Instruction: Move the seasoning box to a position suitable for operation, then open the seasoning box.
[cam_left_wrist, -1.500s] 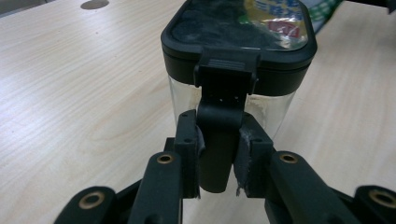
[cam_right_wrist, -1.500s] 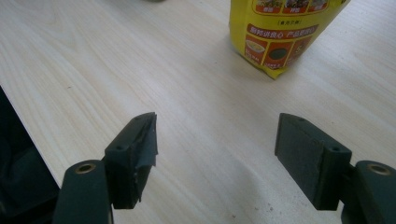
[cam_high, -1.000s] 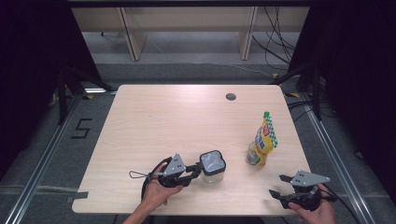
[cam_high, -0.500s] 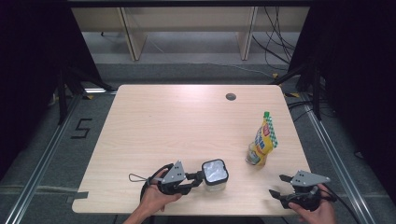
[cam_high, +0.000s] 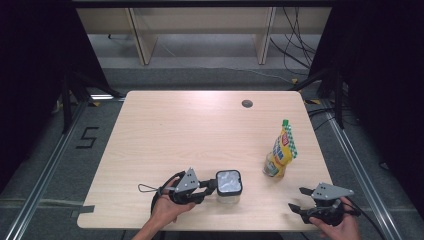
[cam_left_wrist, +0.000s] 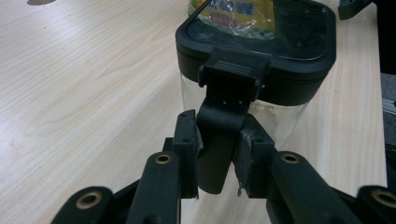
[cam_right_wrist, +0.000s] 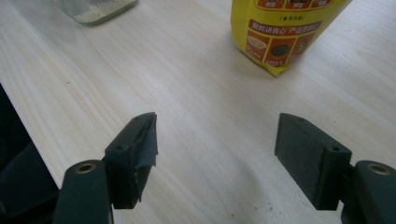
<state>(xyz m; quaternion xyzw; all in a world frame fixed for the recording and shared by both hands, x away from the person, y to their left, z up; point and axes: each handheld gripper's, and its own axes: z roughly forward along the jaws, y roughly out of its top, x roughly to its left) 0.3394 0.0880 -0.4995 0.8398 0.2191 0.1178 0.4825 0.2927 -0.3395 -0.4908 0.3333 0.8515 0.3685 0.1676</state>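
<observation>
left jaws clenched on the jar's lid latch

the left gripper (cam_high: 207, 186) has its jaws clamped on the black latch tab (cam_left_wrist: 223, 135) that hangs from the lid (cam_left_wrist: 261, 56) of a clear square jar (cam_high: 229, 186). the jar stands on the tabletop (cam_high: 200, 135) near the front edge, left of the yellow snack pouch (cam_high: 281, 156). the right gripper (cam_high: 300, 199) rests by the front right corner, jaws spread wide and empty, well apart from both things.

what could go wrong, as a judgement: the grip sits on a narrow tab, and nothing steadies the jar. a pull on the latch may drag or tip the whole jar rather than free the lid, and the tab may slip from the worn pads. if the jar slides to the right it could knock the upright pouch over.

the left gripper view shows the pads pressing either side of the tab, which the high view cannot resolve; the high view gives the spacing of jar, pouch and both hands. the right gripper view shows the printed lower part of the pouch and a corner of the jar's glass base, which seems to hold pale grains, though that is hard to tell.
</observation>
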